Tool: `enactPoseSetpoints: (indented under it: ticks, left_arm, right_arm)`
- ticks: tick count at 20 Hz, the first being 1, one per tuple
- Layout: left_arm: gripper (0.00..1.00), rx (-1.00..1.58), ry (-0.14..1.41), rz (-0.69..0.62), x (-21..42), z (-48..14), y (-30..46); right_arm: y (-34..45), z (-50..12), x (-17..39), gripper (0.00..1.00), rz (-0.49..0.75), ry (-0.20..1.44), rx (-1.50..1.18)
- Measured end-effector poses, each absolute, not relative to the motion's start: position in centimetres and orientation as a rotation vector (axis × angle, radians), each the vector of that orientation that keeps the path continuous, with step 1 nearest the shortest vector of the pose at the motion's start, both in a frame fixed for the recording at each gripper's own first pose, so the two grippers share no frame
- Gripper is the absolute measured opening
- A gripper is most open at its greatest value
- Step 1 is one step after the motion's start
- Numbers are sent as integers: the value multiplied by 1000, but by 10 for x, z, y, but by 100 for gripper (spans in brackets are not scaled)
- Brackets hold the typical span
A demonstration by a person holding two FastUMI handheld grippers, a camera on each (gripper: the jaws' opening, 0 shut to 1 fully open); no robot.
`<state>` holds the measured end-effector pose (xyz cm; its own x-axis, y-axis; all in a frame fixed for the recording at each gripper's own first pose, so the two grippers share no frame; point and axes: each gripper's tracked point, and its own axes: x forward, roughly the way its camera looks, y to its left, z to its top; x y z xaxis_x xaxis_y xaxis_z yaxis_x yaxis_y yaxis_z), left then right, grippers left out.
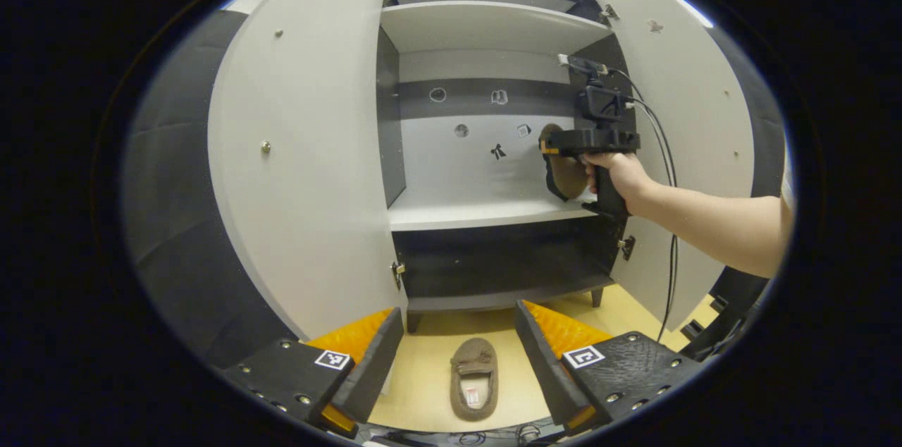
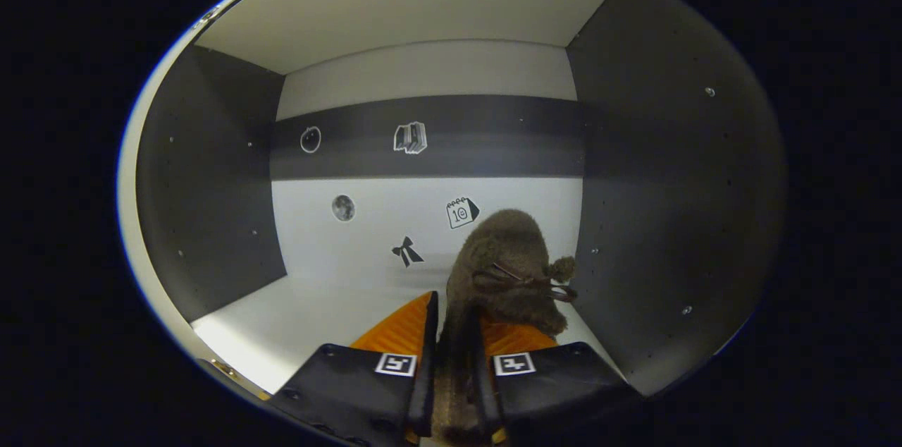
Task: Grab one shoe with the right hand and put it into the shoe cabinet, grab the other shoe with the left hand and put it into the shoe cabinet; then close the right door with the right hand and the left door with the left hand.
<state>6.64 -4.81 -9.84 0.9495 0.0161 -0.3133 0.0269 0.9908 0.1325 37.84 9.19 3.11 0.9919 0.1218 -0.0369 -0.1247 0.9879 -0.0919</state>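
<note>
1. Now, starting at the left: the left gripper [image 1: 458,362] hangs low before the shoe cabinet [image 1: 486,214], its jaws spread wide and holding nothing. The second slipper [image 1: 474,378] lies on the floor [image 1: 423,369] between and just ahead of its fingers, toe pointing towards the cabinet.
2. Beyond the fingers, the left door [image 1: 303,172] stands open on that gripper's left and the right door [image 1: 683,151] is swung out on its right, so both closing steps are not yet done.
3. Farther right in the left gripper view, a hand [image 1: 624,175] carries the right gripper [image 1: 550,144] inside the cabinet, above the middle shelf [image 1: 479,211].
4. In the right gripper view, the right gripper [image 2: 451,362] is clenched on the first slipper [image 2: 504,278]; the heel end is pinched between both fingers and the toe rises ahead of them, close to the cabinet's right wall.
5. To do this placing well, I judge the slipper should be lowered until its sole sits flat on the shelf just ahead of the fingers, kept off the side wall, before the jaws part. Letting go while it is tilted could let it roll or tip towards the front edge.
6. Pulling straight back afterwards should avoid dragging it out.
</note>
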Motion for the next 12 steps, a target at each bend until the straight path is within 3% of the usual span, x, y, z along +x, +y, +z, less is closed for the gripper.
enactPoseSetpoints:
  ticks: [1,2,5,8,12]
  left_arm:
    - [93,131,320,-8,67,-99,-48]
    - [93,121,326,-11,67,-102,-48]
    - [93,101,343,-5,66,-108,-43]
    - [93,102,348,-6,63,-111,-38]
    - [93,96,351,-13,58,-114,-34]
  right_arm:
    - [95,24,378,29,142,58,-96]
    - [101,18,374,40,171,86,-81]
    - [112,11,362,88,224,123,-43]
    - [119,13,351,98,242,144,-61]
    - [119,34,335,98,227,124,-26]
